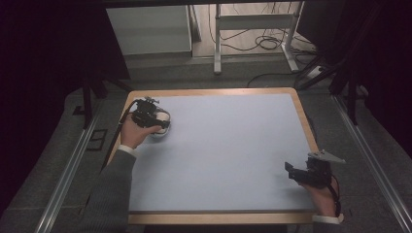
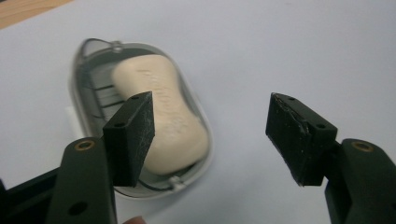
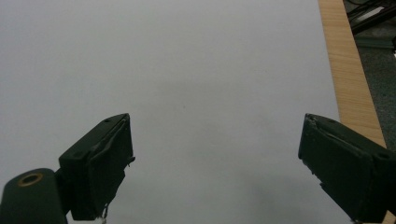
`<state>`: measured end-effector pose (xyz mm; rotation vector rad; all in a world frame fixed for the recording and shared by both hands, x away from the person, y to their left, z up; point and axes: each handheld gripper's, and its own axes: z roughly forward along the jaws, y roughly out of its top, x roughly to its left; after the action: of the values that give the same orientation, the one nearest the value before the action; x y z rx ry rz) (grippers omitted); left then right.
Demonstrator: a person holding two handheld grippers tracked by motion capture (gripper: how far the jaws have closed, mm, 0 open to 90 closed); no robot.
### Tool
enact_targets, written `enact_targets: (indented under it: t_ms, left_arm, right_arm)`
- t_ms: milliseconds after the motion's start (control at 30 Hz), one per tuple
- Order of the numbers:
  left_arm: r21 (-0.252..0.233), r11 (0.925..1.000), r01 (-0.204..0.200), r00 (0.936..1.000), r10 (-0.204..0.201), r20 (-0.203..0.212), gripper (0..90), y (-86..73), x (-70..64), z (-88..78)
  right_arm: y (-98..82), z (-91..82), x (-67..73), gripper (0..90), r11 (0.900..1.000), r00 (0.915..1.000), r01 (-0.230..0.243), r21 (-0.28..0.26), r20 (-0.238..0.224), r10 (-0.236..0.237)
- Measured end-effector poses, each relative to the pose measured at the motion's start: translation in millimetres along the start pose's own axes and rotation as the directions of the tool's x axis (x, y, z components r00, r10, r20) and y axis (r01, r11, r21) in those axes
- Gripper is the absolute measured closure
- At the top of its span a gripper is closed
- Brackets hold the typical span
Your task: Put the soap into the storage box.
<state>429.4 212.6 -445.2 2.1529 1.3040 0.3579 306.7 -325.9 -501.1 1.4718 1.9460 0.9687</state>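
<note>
In the high view, the pale-blue-topped desk [image 1: 228,155] with a wooden rim carries a clear oval plastic soap dish [image 1: 163,127] near its far-left corner. The left gripper [image 1: 156,121] hangs right over that dish; the right gripper [image 1: 297,173] sits well apart, toward the desk's near-right corner.

In the left gripper view, a cream, waisted bar of soap [image 2: 166,119] lies in the dish [image 2: 81,100]. The fingers [image 2: 133,133] are spread wide, holding nothing, one above the bar.

In the right gripper view, the fingers [image 3: 100,163] gape, released, over bare desk.

The bar looks rigid, light and likely slick; pinching across its narrow waist seems safest.
</note>
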Motion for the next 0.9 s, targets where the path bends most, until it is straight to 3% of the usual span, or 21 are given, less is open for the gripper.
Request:
enact_targets:
  t_ms: [233, 367, 433, 600, 767, 900]
  left_arm:
    - [-0.043, 0.9985, -0.035, 0.9970, 0.038, 0.067, 31.2, -19.8, -15.9, -8.2]
    - [-0.063, 0.9966, -0.052, 0.9922, 0.059, 0.110, 30.3, -30.5, -24.9, -12.6]
    - [-0.084, 0.9943, -0.066, 0.9919, 0.075, 0.103, 30.2, -36.0, -30.7, -14.1]
    - [-0.077, 0.9903, -0.116, 0.9846, 0.125, 0.123, 29.2, -51.1, -48.8, -12.0]
    - [-0.091, 0.9905, -0.103, 0.9829, 0.116, 0.143, 28.6, -66.8, -57.2, -5.8]
    - [-0.071, 0.9911, -0.113, 0.9830, 0.122, 0.137, 28.3, -78.1, -61.9, -0.1]
  right_arm:
    - [0.3, -0.5, 0.4, 9.9, 1.000, 1.0000, 0.001, 0.001, -0.001, -0.001]
    - [0.0, 0.0, 0.8, 9.8, 1.000, 1.0000, 0.003, 0.001, 0.001, -0.003]
    - [0.1, -0.2, 0.9, 9.9, 1.000, 1.0000, 0.004, 0.001, 0.001, -0.004]
    - [0.1, -0.6, 0.5, 9.9, 1.000, 1.0000, 0.001, 0.001, 0.000, -0.001]
    - [0.4, -1.1, 1.6, 9.9, 1.000, 1.0000, 0.002, -0.001, 0.000, -0.002]
    - [0.3, -0.7, 1.6, 9.9, 1.000, 1.0000, 0.005, -0.001, 0.000, -0.005]
